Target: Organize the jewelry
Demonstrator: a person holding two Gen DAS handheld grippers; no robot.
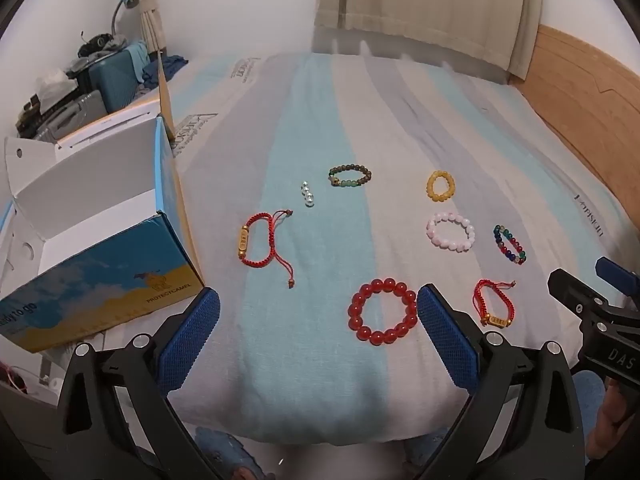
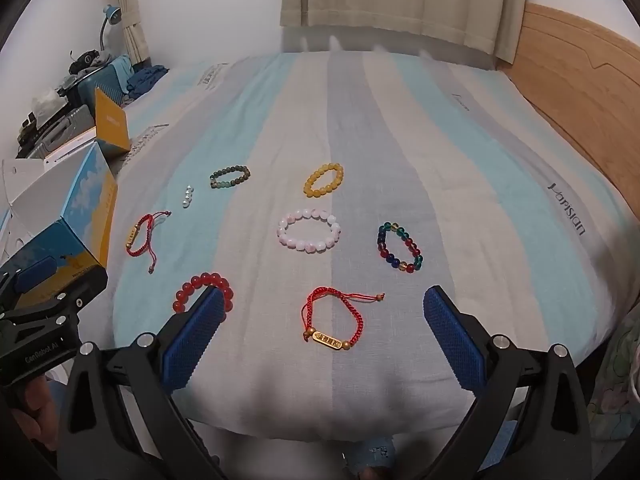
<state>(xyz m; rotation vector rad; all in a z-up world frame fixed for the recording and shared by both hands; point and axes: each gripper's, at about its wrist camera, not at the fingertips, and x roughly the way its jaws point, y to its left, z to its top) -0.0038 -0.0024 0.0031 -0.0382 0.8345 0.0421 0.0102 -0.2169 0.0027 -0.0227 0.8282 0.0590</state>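
Note:
Several bracelets lie on the striped bed sheet (image 1: pixel 304 120). A red bead bracelet (image 1: pixel 383 311) lies just ahead of my open, empty left gripper (image 1: pixel 318 308); it also shows in the right wrist view (image 2: pixel 200 286). A red cord bracelet with a gold tag (image 2: pixel 333 320) lies between the fingers of my open, empty right gripper (image 2: pixel 324 308). Farther off lie a pink bead bracelet (image 2: pixel 309 230), a multicolour one (image 2: pixel 399 246), a yellow one (image 2: pixel 323 179), a dark green one (image 2: pixel 229 176), a pearl piece (image 2: pixel 187 196) and a second red cord bracelet (image 1: pixel 262 242).
An open blue and yellow cardboard box (image 1: pixel 100 232) with a white inside stands at the bed's left edge. A wooden headboard (image 1: pixel 580 100) runs along the right. Suitcases and clutter (image 1: pixel 80 80) sit at the far left. Curtains (image 1: pixel 420 0) hang behind the bed.

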